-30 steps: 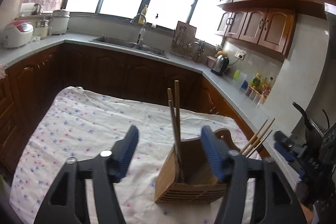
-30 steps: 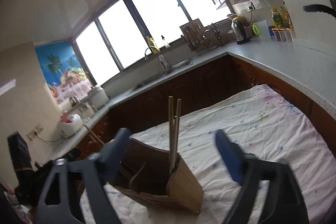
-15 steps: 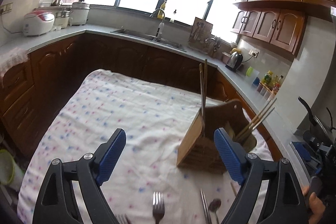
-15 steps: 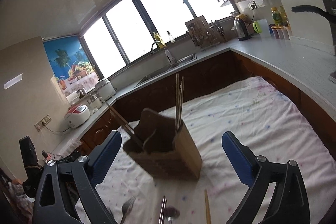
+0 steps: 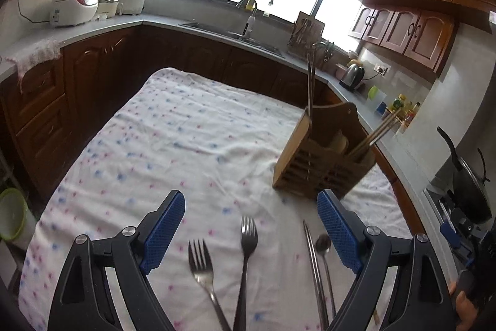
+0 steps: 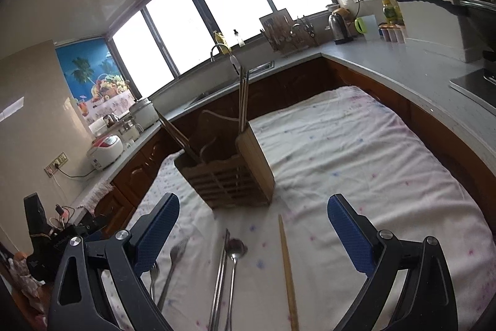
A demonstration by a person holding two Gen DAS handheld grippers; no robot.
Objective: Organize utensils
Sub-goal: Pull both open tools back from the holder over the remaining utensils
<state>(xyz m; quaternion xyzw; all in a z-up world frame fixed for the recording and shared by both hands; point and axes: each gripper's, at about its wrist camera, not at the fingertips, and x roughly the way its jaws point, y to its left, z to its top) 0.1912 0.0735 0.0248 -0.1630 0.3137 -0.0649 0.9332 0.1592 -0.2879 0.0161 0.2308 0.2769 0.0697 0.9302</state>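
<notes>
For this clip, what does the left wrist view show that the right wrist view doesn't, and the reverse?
Only the left wrist view shows both forks whole and the black pan at its right edge. Only the right wrist view shows a wooden chopstick lying on the cloth. Both share the wooden holder, the spoon and a metal chopstick pair.

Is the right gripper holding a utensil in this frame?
No: the right gripper is open and empty, and the spoon lies on the cloth between its fingers.
</notes>
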